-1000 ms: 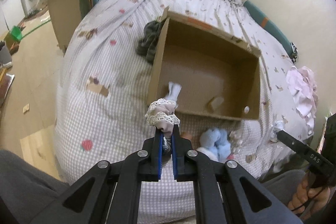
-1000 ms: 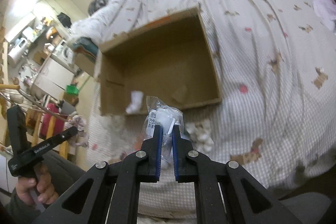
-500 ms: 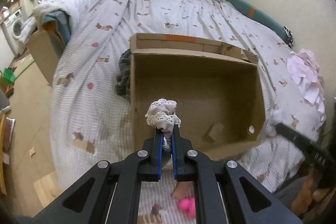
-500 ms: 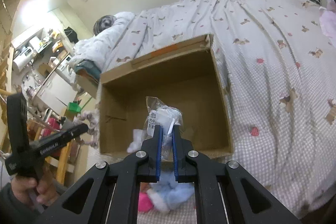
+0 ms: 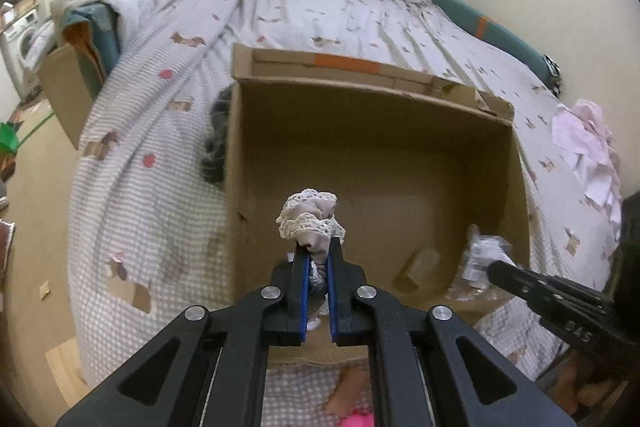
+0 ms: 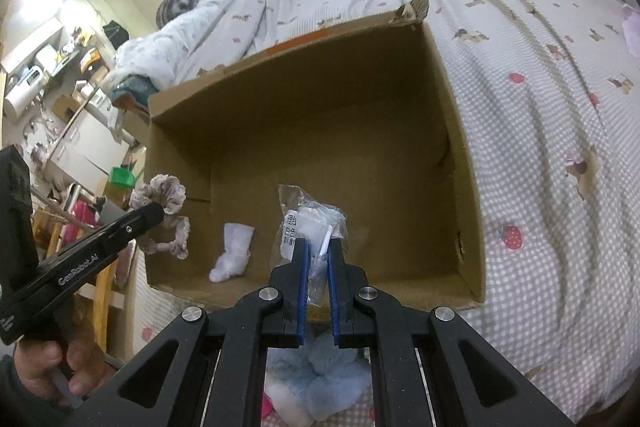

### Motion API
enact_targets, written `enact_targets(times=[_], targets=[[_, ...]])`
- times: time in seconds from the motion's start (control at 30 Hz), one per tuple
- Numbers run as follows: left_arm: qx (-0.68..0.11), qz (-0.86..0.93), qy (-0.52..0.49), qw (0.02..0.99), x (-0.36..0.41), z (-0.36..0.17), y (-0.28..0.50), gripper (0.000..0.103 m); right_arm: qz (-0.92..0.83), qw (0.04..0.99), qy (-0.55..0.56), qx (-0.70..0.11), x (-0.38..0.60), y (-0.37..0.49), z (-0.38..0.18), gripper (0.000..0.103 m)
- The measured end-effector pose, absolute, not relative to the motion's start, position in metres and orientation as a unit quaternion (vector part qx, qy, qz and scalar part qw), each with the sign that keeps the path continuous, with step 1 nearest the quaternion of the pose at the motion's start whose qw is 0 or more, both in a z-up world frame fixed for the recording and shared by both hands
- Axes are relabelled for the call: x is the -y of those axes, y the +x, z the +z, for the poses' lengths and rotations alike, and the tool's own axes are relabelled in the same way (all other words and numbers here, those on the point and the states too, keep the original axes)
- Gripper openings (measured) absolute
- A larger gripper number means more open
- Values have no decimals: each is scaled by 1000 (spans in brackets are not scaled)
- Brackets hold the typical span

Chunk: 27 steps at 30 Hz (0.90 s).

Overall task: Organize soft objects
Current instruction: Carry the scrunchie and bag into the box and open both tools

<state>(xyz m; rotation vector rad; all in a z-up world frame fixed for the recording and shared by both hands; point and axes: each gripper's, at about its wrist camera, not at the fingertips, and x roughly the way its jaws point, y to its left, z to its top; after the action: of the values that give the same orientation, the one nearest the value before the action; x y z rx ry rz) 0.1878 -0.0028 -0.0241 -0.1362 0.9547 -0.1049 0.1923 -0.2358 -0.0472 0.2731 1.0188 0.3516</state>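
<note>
Open cardboard box [image 5: 372, 163] on bed [image 5: 160, 155] — plain brown corrugated walls, torn flap edges, orange tape strip on far flap. Inside, against near wall: one small white sock [image 6: 234, 253], soft, crumpled, standing roughly upright.

Left tongs [image 5: 317, 259] clamped on lace-trimmed scrunchie [image 5: 310, 223] — pinkish fabric, cream crochet edging, gathered ring bunched above the tips, held over near left part of box. Seen from right view as floppy loop hanging at box's left wall.

Right tongs [image 6: 318, 259] clamped on clear crinkly plastic packet [image 6: 310, 223], white contents, printed label; long axis upright, rising from the tips over box's near edge.

Outside box, on checked bedcover: fluffy blue item [image 6: 320, 379] below right tongs, dark grey knit bundle [image 5: 216, 143] touching box's left wall, pale pink cloth [image 5: 584, 143] well off to right.
</note>
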Motion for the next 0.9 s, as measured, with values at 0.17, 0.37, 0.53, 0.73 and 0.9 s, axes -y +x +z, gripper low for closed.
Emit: enact_targets(times=[0.17, 0.37, 0.53, 0.73, 0.9], targets=[[-465, -60, -48, 882, 14, -31, 191, 7, 161, 840, 130, -501, 233, 195, -57, 10], [-484, -61, -49, 871, 16, -40, 198, 7, 158, 834, 119, -514, 230, 200, -66, 10], [-496, -62, -30, 866, 22, -45, 198, 8, 151, 827, 125, -527, 231, 204, -73, 10], [-500, -51, -28, 864, 18, -48, 200, 10, 148, 826, 124, -530, 232, 206, -75, 10], [-512, -56, -28, 857, 20, -52, 201, 20, 150, 824, 125, -533, 232, 208, -76, 11]])
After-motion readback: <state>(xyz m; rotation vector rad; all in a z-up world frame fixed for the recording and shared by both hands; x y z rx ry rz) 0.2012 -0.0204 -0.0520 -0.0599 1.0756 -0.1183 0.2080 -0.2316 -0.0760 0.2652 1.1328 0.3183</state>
